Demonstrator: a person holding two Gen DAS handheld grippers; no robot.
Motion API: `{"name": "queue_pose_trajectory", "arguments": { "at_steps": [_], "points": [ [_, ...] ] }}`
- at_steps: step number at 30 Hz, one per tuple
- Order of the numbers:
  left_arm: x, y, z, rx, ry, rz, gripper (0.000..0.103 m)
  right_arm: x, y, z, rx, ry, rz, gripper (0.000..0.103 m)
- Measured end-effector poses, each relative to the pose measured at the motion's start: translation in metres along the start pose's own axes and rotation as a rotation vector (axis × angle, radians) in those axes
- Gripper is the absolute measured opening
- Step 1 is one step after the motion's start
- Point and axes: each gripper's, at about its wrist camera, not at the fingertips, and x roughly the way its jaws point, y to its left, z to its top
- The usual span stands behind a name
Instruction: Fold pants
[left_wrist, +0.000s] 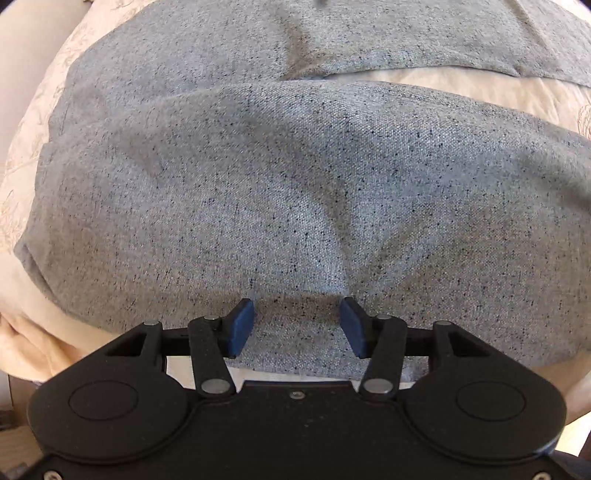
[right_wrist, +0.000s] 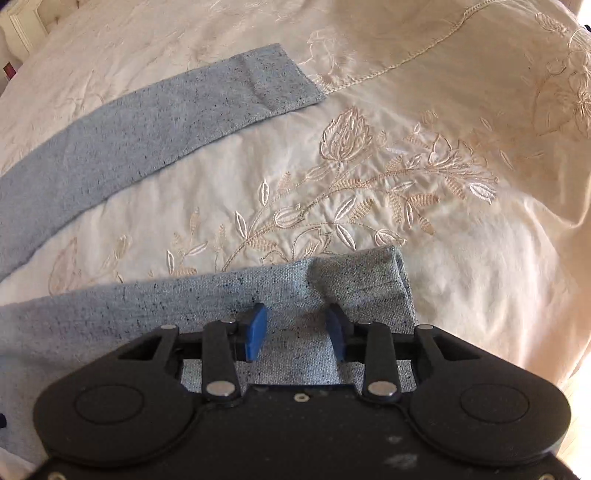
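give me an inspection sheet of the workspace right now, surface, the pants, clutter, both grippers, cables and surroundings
Surface: cream bedspread with embroidered flowers, lightly wrinkled.
Job's things: grey speckled pants lying spread out; far leg flat, near leg with its cuff end bunched at the right gripper.
Clutter: nothing seen.
Grippers: left gripper open, blue pads apart over the wide part of the pants; right gripper open, fabric lying between its fingers, not pinched.
Cables: nothing seen.
Surroundings: pale furniture edge at the top left of the right wrist view; otherwise too little shows to tell.
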Motion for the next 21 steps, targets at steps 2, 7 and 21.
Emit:
{"name": "queue_pose_trajectory", "arguments": {
  "at_steps": [2, 7, 21],
  "points": [
    [-0.008, 0.000, -0.005, -0.024, 0.005, 0.006, 0.058, -0.017, 0.006, 0.006, -0.066, -0.093, 0.012, 0.041],
    [-0.008, -0.016, -0.012, -0.050, 0.012, 0.028, 0.057, -0.028, 0.023, 0.054, -0.165, -0.210, 0.087, 0.043],
    [-0.015, -0.036, -0.057, 0.007, 0.026, 0.051, 0.058, -0.027, 0.009, 0.041, -0.113, -0.099, 0.118, 0.043]
  ]
}}
